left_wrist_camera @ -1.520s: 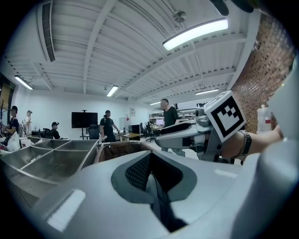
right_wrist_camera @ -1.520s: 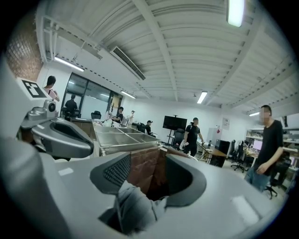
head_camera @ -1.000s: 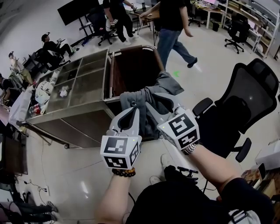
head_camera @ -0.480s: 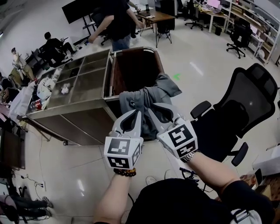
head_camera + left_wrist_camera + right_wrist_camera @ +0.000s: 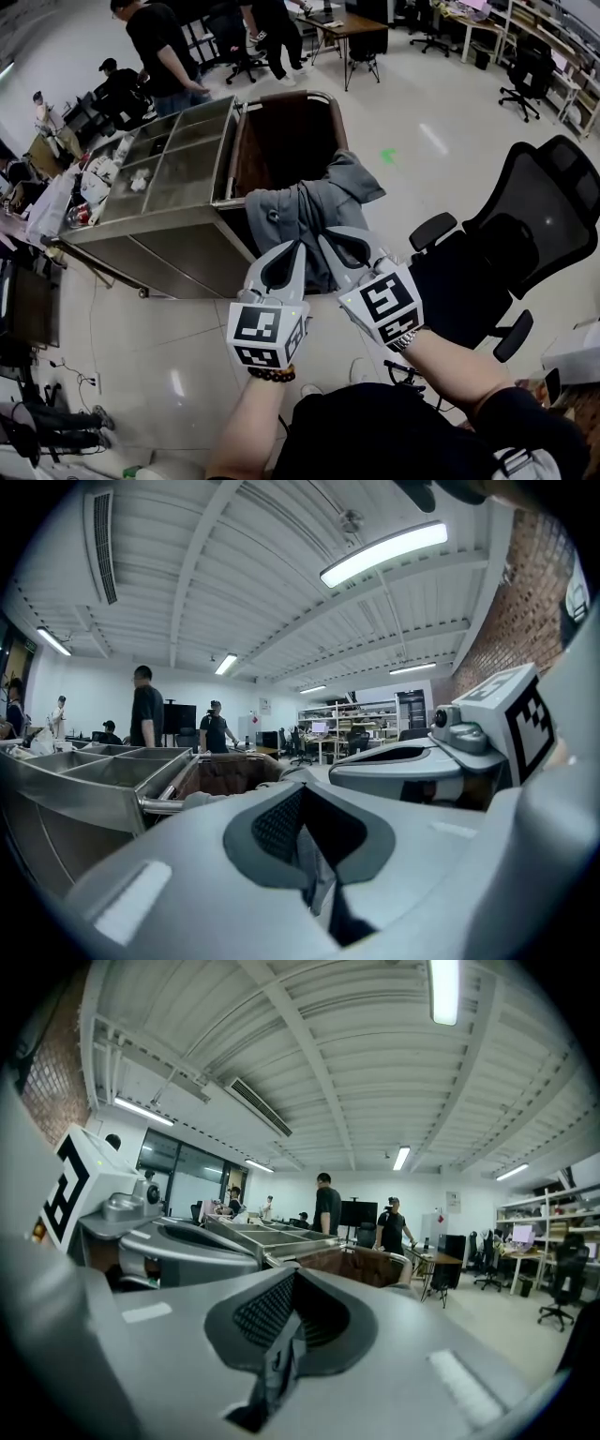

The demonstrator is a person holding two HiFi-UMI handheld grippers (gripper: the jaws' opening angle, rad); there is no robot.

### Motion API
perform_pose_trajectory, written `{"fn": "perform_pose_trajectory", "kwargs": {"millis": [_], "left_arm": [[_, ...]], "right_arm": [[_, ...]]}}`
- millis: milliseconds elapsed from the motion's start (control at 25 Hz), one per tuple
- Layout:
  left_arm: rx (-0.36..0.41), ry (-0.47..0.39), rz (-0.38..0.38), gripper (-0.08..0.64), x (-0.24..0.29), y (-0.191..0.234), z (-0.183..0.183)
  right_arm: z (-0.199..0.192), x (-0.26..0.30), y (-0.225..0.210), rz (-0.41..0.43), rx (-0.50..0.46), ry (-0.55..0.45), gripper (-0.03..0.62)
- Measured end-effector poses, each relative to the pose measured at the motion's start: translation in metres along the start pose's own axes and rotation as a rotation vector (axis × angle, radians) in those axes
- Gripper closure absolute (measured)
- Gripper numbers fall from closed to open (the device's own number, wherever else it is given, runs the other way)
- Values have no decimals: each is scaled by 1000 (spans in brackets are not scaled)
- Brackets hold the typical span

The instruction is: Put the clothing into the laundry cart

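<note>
clothing: grey, draped over laundry cart near rim | left gripper: fingers pinching it | right gripper: fingers just closing, pinching it | why: likely two-point hold to lift it in

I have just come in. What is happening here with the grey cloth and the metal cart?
A person holds a grey garment with both tongs. The left tongs are shut on it. The right tongs have just been closing and now pinch it too. The garment hangs at the near end of the laundry cart and is not yet dropped inside.
</note>
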State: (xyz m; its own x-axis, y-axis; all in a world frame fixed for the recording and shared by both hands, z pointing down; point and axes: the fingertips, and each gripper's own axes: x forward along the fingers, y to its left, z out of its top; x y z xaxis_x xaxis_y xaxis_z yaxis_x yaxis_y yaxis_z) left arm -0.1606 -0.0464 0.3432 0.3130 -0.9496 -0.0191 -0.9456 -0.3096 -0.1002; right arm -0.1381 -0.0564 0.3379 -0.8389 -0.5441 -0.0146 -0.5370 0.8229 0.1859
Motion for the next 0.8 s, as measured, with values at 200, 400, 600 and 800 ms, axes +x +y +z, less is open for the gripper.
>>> {"fn": "perform_pose_trajectory", "kwargs": {"millis": [200, 400, 600, 800], "left_arm": [[16, -3, -29, 557, -12, -3, 5], [17, 1, -55, 557, -33, 3, 6], [18, -9, -75, 557, -56, 7, 15], [9, -19, -81, 557, -70, 11, 18]], "right_arm": [[5, -5, 14, -26, 5, -1, 592], [11, -7, 35, -59, 7, 4, 592], [23, -10, 56, -82, -5, 16, 592], [27, -12, 71, -85, -20, 27, 592]]}}
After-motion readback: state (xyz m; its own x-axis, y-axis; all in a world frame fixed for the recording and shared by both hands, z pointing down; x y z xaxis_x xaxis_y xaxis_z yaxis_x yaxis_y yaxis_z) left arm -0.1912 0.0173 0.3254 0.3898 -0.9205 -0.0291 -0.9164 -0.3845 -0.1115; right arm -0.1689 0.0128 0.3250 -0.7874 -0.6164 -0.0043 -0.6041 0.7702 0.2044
